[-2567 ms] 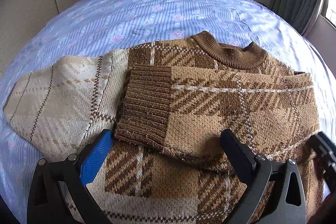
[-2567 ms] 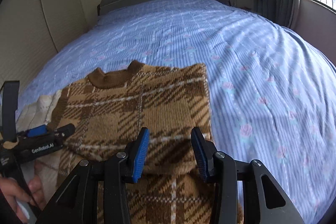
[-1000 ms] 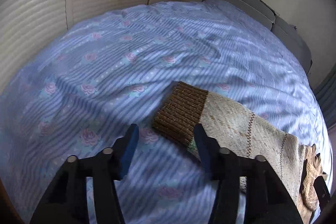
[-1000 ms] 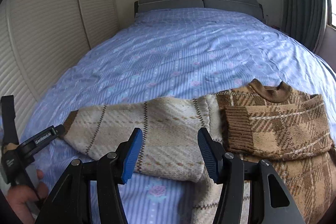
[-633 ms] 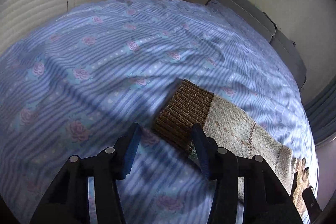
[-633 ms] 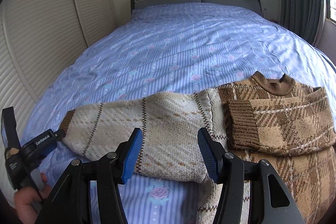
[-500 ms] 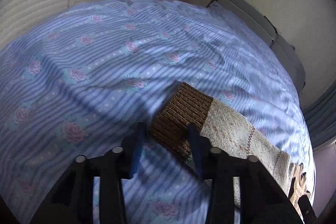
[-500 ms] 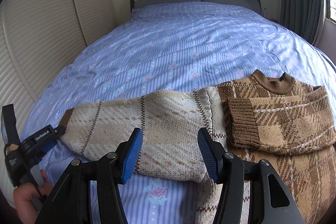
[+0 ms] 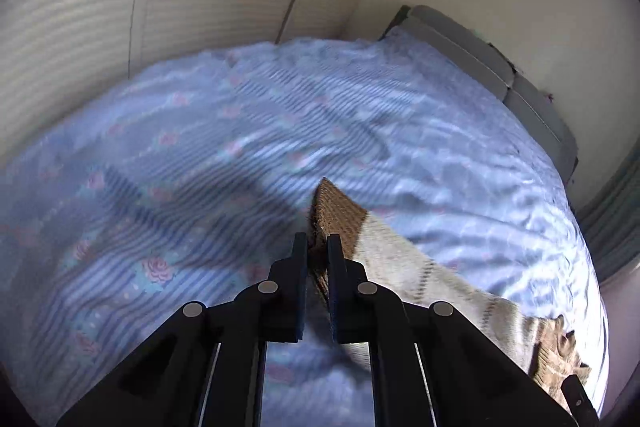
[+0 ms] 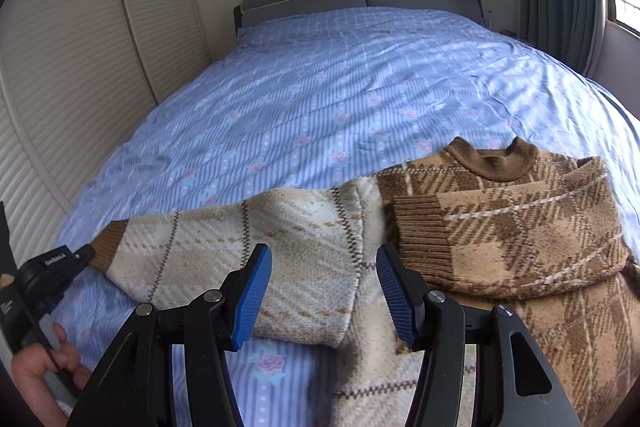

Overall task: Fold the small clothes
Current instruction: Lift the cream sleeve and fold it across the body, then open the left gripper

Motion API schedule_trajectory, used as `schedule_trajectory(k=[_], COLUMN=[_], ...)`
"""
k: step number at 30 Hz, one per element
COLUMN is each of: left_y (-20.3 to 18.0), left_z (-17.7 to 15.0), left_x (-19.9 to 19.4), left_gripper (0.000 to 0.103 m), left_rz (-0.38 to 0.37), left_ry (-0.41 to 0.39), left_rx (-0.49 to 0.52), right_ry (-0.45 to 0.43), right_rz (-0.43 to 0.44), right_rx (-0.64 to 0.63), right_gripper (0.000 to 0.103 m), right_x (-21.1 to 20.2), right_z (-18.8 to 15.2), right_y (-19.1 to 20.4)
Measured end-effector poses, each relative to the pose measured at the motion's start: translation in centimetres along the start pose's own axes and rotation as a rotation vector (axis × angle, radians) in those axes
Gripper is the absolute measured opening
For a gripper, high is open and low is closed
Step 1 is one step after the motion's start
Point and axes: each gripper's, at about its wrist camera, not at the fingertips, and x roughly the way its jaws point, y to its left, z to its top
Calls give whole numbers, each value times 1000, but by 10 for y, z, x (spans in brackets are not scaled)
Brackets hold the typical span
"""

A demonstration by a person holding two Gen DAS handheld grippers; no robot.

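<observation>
Pinching brown cuff [image 9: 334, 213] w/ left gripper [image 9: 317, 247], plaid sweater [image 10: 520, 227] half-folded.

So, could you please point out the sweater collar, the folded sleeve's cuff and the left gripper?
sweater collar [image 10: 498, 163], right wrist view, front rib
folded sleeve's cuff [image 10: 420, 231], right wrist view, ribbing
left gripper [image 9: 317, 251], left wrist view, between fingertips

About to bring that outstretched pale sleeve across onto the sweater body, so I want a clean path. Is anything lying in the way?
Nothing visible blocks it. The left gripper is shut on the brown cuff, and between the sleeve and the sweater body lies only the other sleeve, already folded flat.
</observation>
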Motion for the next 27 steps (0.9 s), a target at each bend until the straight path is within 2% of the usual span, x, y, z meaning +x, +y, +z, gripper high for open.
schedule_trajectory(k=[7, 13, 18, 27], left_y=[-69, -143, -221, -360], left_z=[5, -10, -46, -137], left_x=[-41, -68, -86, -96], left_gripper=[10, 10, 10, 10], left_rz=[-61, -111, -177, -316], left_ry=[-55, -82, -71, -6], left_rx=[106, 202, 318, 519], right_ry=[-41, -42, -57, -66], right_rz=[-19, -71, -110, -180], right_rx=[49, 75, 148, 314], right_gripper=[56, 56, 56, 56], right_x=[-28, -45, -66, -96], right_z=[12, 15, 17, 8], right_y=[-43, -99, -167, -287])
